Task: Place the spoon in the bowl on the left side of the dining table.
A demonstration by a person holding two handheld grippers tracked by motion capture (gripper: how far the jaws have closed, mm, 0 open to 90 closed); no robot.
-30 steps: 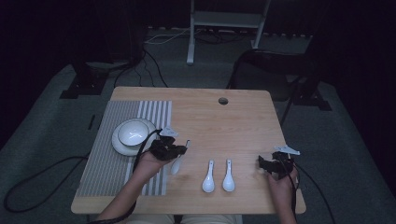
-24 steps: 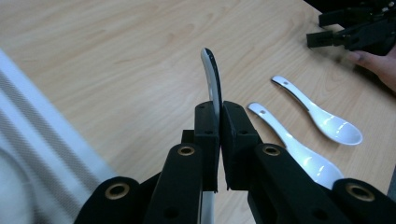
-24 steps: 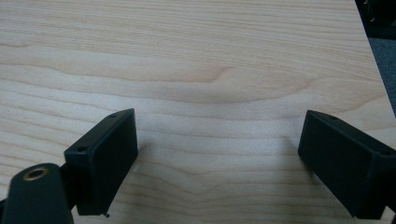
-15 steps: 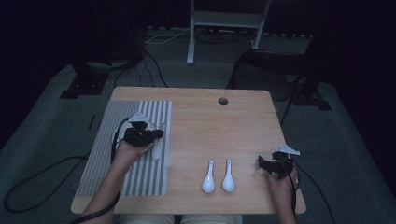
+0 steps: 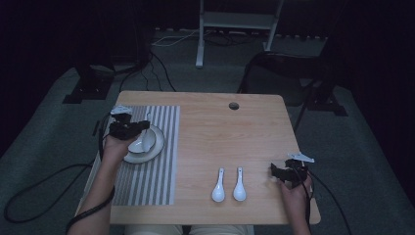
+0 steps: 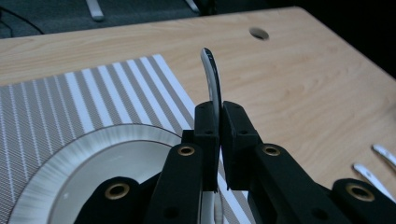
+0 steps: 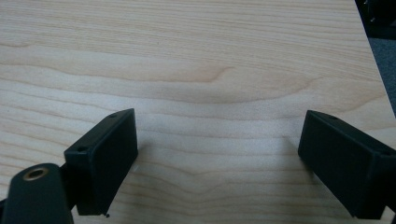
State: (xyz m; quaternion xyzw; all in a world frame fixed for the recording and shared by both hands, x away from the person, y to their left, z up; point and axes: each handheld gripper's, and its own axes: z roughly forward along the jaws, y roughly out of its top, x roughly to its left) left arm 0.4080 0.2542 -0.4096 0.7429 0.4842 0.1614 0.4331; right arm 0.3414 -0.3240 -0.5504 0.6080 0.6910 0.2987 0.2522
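- Over the plate [image 5: 155,147]: left gripper [image 5: 141,128] pinches a spoon [image 6: 212,79] by its handle, long axis along the jaws, bowl end hanging just above the plate.
- Right of the plate, well apart: right gripper [image 5: 280,171], jaws spread, rests on the bench [image 5: 235,132] beside two spoons [image 5: 228,186].

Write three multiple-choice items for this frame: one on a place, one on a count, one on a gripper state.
1. Where is the spoon held by the left gripper?
A. over the plate
B. beside the table's hole
C. at the right edge

2. How many spoons lie on bare wood?
A. one
B. two
C. four

3. How do the right gripper's jaws stand?
A. shut on a spoon
B. shut, empty
C. open, empty

Key: 1 A, the held spoon is above the plate on the striped mat. 2 B, two spoons lie side by side. 3 C, the right gripper shows wood between its jaws.
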